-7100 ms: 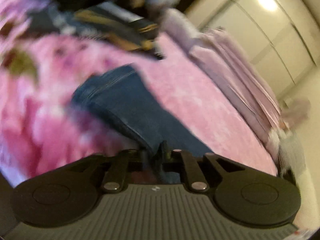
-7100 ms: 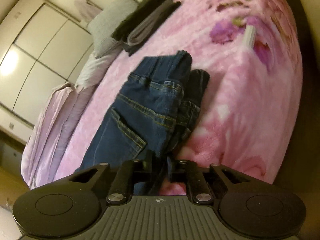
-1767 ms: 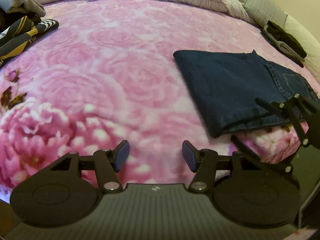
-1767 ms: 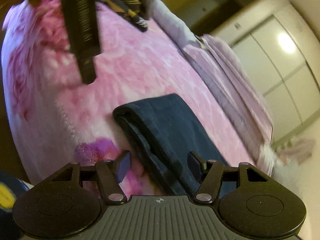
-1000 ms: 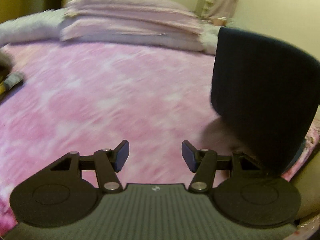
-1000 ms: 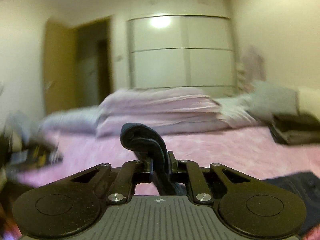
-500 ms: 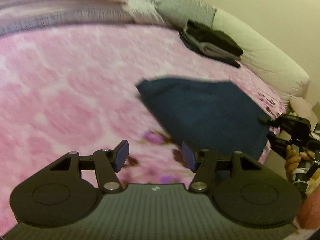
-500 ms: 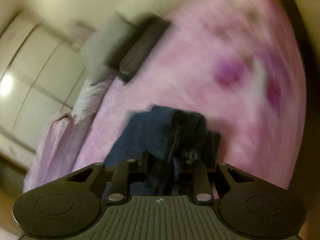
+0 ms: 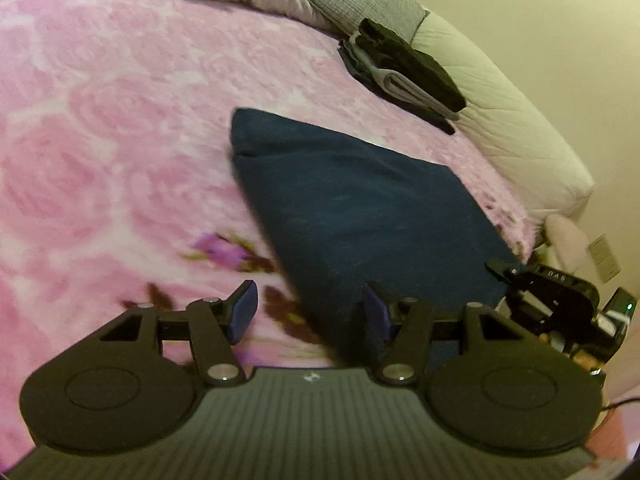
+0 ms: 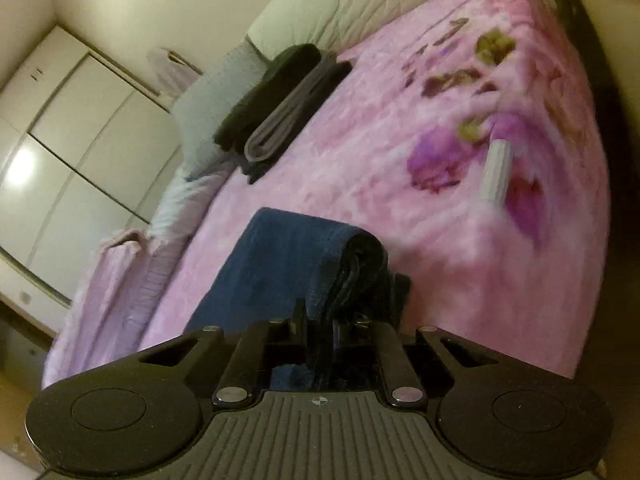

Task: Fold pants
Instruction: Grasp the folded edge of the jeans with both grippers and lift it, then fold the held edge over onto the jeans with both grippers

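My left gripper (image 9: 310, 312) hangs with its jaws spread wide and nothing between them, its blue pads (image 9: 244, 312) hovering over the fuzzy pink rose-patterned blanket (image 9: 100, 140). The folded dark blue denim pants (image 9: 360, 208) lie flat on that blanket, just ahead and to the right of my left fingers — the near corner of the fabric reaches down toward my right-hand pad. Over at the far right edge of the left view, my right gripper (image 9: 504, 270) sits at the near-right corner of the pants, black frame showing, a small green light glowing on its body.

From the right wrist view, my right gripper (image 10: 320, 320) is clamped down tight on a thick bunched edge of the pants (image 10: 288, 264) — layers of denim stacked between the closed jaws, the rest of the fold spreading away across the blanket (image 10: 380, 152).

Further up the bed, a stack of folded black and grey clothes (image 10: 280, 112) rests near a grey pillow (image 10: 200, 120), well apart from the pants. A small white cylinder (image 10: 496, 168) lies on the blanket to the right. White wardrobe doors (image 10: 72, 140) stand behind.
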A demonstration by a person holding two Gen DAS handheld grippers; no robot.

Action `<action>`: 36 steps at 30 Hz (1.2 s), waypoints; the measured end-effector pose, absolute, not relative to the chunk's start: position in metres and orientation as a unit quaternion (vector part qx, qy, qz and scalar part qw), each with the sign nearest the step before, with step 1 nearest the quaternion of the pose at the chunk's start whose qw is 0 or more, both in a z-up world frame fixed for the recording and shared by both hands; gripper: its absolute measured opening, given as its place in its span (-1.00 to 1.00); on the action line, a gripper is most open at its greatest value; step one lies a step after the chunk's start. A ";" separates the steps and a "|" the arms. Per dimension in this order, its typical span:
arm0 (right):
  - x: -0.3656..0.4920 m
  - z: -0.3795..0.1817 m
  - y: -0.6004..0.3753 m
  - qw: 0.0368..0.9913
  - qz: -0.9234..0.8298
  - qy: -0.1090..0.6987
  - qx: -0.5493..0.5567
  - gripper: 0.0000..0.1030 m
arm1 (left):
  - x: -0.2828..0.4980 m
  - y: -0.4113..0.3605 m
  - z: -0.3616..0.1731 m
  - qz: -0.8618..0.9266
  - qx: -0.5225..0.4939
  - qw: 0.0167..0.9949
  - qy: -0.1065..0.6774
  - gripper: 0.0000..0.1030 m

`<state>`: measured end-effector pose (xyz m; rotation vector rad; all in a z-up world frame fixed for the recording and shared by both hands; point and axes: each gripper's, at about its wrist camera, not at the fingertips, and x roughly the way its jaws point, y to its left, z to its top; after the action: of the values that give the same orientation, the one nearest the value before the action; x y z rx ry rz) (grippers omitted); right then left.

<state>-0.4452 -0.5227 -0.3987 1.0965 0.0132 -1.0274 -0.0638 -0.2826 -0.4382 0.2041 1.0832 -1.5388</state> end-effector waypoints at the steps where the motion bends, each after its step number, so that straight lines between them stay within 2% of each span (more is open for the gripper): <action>1: -0.449 -0.395 -0.523 0.734 -0.457 0.014 0.502 -0.78 | -0.063 -0.285 -0.440 -0.659 0.075 0.577 0.477 0.06; 6: -0.470 -0.392 -0.535 0.721 -0.420 -0.008 0.551 -0.67 | -0.060 -0.290 -0.455 -0.639 0.044 0.554 0.532 0.12; 7: -0.474 -0.393 -0.537 0.717 -0.416 -0.016 0.560 -0.56 | -0.060 -0.289 -0.458 -0.637 0.040 0.549 0.540 0.12; 8: -0.479 -0.391 -0.538 0.712 -0.424 -0.018 0.559 -0.42 | -0.059 -0.288 -0.461 -0.635 0.033 0.545 0.546 0.12; 10: -0.485 -0.382 -0.536 0.709 -0.464 -0.030 0.530 0.34 | -0.058 -0.286 -0.464 -0.634 0.022 0.541 0.553 0.12; 11: -0.489 -0.379 -0.535 0.710 -0.471 -0.035 0.522 0.38 | -0.057 -0.287 -0.466 -0.632 0.017 0.537 0.558 0.13; 15: -0.480 -0.402 -0.570 0.710 -0.422 -0.018 0.564 0.37 | -0.057 -0.296 -0.476 -0.630 -0.025 0.514 0.582 0.11; 17: -0.468 -0.409 -0.580 0.716 -0.435 0.016 0.545 0.35 | -0.058 -0.303 -0.483 -0.622 -0.044 0.506 0.597 -0.08; 19: -0.462 -0.407 -0.579 0.718 -0.448 0.032 0.532 0.04 | -0.056 -0.308 -0.485 -0.619 -0.048 0.506 0.598 -0.31; 21: -0.460 -0.403 -0.573 0.716 -0.451 0.036 0.531 -0.21 | -0.049 -0.310 -0.483 -0.620 -0.044 0.507 0.597 -0.41; 25: -0.442 -0.391 -0.542 0.678 -0.470 0.049 0.563 -0.33 | -0.020 -0.310 -0.462 -0.631 -0.041 0.545 0.550 -0.48; 30: -0.396 -0.393 -0.483 0.675 -0.431 0.066 0.595 -0.32 | 0.034 -0.312 -0.442 -0.623 -0.013 0.600 0.502 -0.48; 32: -0.392 -0.391 -0.478 0.691 -0.449 0.072 0.561 -0.16 | 0.040 -0.315 -0.451 -0.627 0.018 0.584 0.516 -0.44; 33: -0.393 -0.387 -0.481 0.699 -0.456 0.086 0.544 -0.01 | 0.039 -0.314 -0.455 -0.627 0.031 0.582 0.517 -0.41; 36: -0.397 -0.365 -0.493 0.722 -0.478 0.102 0.489 0.03 | 0.041 -0.311 -0.455 -0.647 0.048 0.581 0.491 -0.39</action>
<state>-0.3973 -0.4929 -0.3653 1.0809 0.2249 -1.0547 0.0405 -0.3115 -0.4547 0.1126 1.1484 -1.5125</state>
